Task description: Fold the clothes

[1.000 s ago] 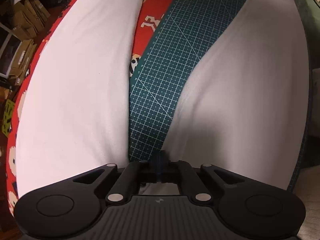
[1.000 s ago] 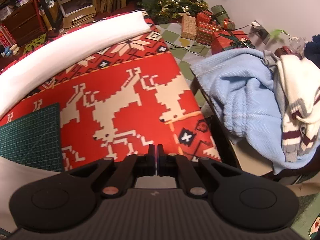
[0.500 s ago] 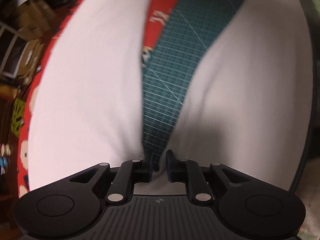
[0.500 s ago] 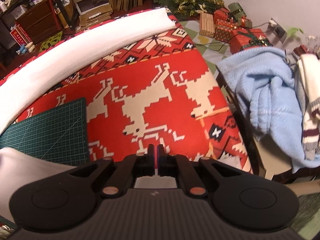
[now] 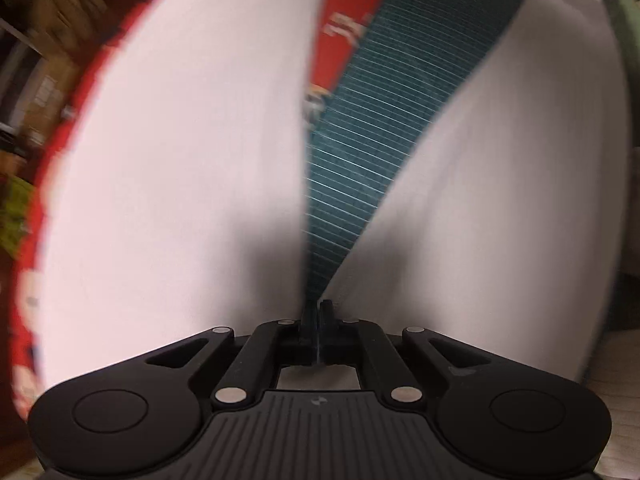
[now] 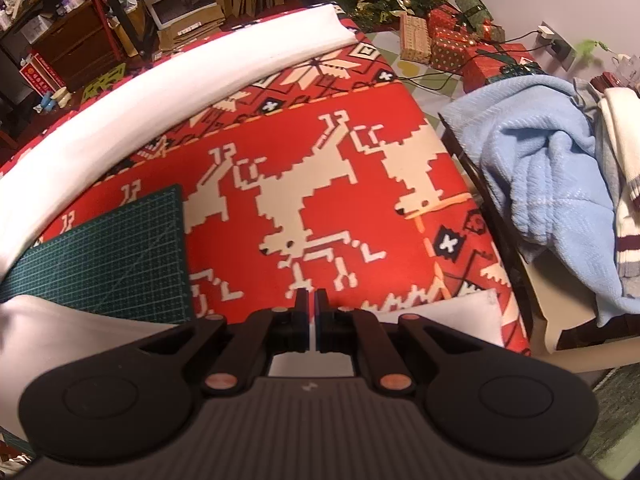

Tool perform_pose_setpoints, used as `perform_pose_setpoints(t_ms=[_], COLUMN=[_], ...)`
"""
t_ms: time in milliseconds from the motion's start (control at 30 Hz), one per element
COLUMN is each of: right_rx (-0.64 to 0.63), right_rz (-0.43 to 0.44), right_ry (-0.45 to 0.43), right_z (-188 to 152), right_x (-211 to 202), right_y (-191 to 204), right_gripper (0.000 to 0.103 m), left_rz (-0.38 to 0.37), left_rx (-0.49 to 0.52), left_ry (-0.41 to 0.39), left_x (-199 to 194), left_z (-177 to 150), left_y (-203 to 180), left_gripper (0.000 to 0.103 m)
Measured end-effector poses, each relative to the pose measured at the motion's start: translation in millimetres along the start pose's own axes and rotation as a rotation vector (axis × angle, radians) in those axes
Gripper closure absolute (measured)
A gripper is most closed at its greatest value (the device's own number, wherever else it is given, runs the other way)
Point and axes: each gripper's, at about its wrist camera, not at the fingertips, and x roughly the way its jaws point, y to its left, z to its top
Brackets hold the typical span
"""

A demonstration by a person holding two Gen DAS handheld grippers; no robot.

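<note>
Left wrist view is blurry. The left gripper (image 5: 318, 308) has its jaws pressed together, with white cloth (image 5: 172, 184) right at the tips. I cannot tell for sure if a bit of cloth is caught between them. The cloth spreads out in two big white parts. One part lies to the left and one to the right. Between them you can see a green mat (image 5: 372, 152) with thin lines on it. Beside the mat is a red blanket (image 5: 344, 8) with white shapes.

In the right wrist view, the right gripper (image 6: 311, 304) also has its jaws pressed close, with only a thin gap. White cloth (image 6: 444, 316) lies right under and around the tips, near the front edge of the blanket (image 6: 360, 132). I cannot tell if the jaws pinch it. Another long part of the cloth (image 6: 168, 108) curves along the far edge of the blanket. The mat (image 6: 108, 256) sits on the left part of the blanket, with cloth over its near edge. To the right, off the blanket, is a blue sweater (image 6: 548, 160). Wrapped gifts (image 6: 452, 40) sit on the floor far back.
</note>
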Motion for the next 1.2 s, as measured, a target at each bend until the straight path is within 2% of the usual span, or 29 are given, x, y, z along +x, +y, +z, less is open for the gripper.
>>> perform_pose_setpoints(t_ms=[133, 200, 300, 367, 467, 500, 533, 600, 667, 733, 800, 900, 1000, 1133, 1167, 1200], right_rx=[-0.005, -0.006, -0.013, -0.016, -0.007, -0.011, -0.024, -0.058, -0.114, -0.152, -0.170, -0.213, -0.280, -0.302, -0.298, -0.293], right_rz=[0.016, 0.020, 0.024, 0.023, 0.020, 0.019, 0.015, 0.013, 0.024, 0.041, 0.062, 0.074, 0.072, 0.031, 0.016, 0.001], right_ry=[-0.012, -0.011, -0.008, -0.006, -0.009, -0.007, -0.005, -0.002, 0.004, 0.008, 0.012, 0.020, 0.037, 0.042, 0.043, 0.044], right_z=[2, 2, 1, 0, 0, 0, 0, 0, -2, -6, -12, -25, -38, -53, -55, -58], right_x=[-2, -2, -2, -2, -5, -6, -7, -10, -11, -11, -11, -8, -3, 12, 17, 21], right_y=[7, 8, 11, 12, 9, 9, 10, 15, 25, 36, 48, 63, 78, 84, 85, 86], right_gripper=[0.100, 0.100, 0.100, 0.100, 0.100, 0.098, 0.094, 0.078, 0.072, 0.061, 0.041, 0.018, 0.008, 0.001, 0.001, 0.001], left_rz=[0.094, 0.104, 0.165, 0.184, 0.225, 0.235, 0.242, 0.243, 0.225, 0.199, 0.165, 0.113, 0.080, 0.133, 0.144, 0.155], left_rx=[-0.044, -0.026, 0.051, 0.023, -0.100, -0.137, -0.164, -0.212, -0.255, -0.304, -0.356, -0.433, -0.500, -0.483, -0.490, -0.513], left_ry=[-0.069, -0.059, -0.025, -0.032, -0.071, -0.086, -0.097, -0.117, -0.136, -0.154, -0.153, -0.140, -0.133, -0.102, -0.102, -0.111], left_x=[-11, -11, -3, -14, -39, -50, -57, -69, -75, -68, -55, -37, -20, -1, 4, 6], left_z=[1, -3, -16, -29, -44, -45, -44, -40, -30, -14, 0, 16, 26, 30, 29, 27], left_y=[4, -4, -19, -17, -16, -17, -23, -36, -51, -69, -87, -110, -124, -135, -135, -133], left_gripper=[0.101, 0.099, 0.091, 0.089, 0.065, 0.064, 0.063, 0.052, 0.034, 0.032, 0.028, 0.027, 0.026, 0.026, 0.015, 0.010])
